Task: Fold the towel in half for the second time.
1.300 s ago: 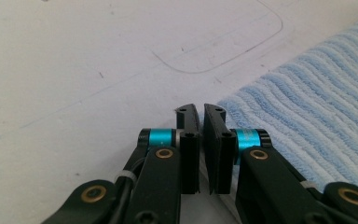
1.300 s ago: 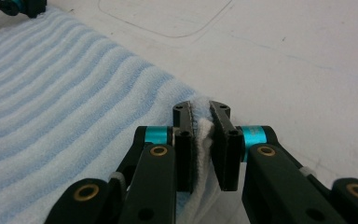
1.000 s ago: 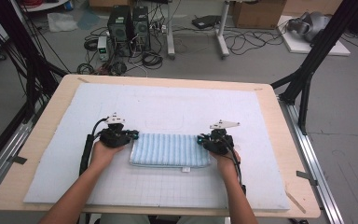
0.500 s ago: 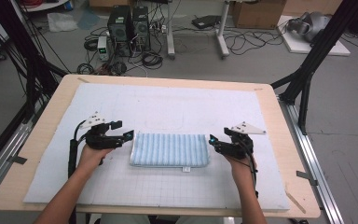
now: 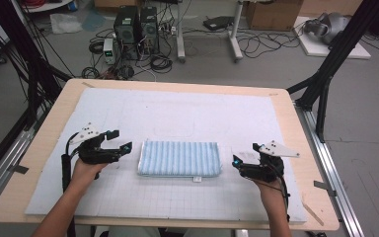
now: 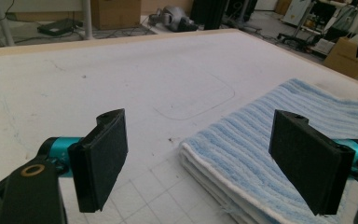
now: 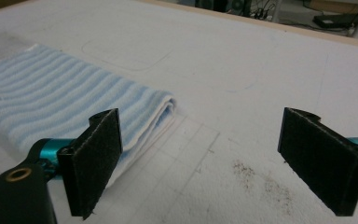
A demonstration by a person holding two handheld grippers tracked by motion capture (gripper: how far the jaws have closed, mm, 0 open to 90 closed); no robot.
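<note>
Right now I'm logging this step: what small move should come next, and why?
Probably draw both hands back. The folded towel lies flat on the mat, and the left gripper and right gripper, jaws just opened, stand apart from it, holding nothing.

White mat (image 5: pixel 177 113) on wooden table (image 5: pixel 296 148)

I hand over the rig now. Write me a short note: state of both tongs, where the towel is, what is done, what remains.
Left tongs: open, nothing between the jaws, just left of the towel; they have just been opening.
Right tongs: open, nothing held, just right of the towel; also just opened.
Towel: blue striped, folded into a flat stack, lying mid-mat, touched by neither tongs.
Done: the fold looks finished and released.
Left: probably nothing more than checking that the edges are even.
</note>
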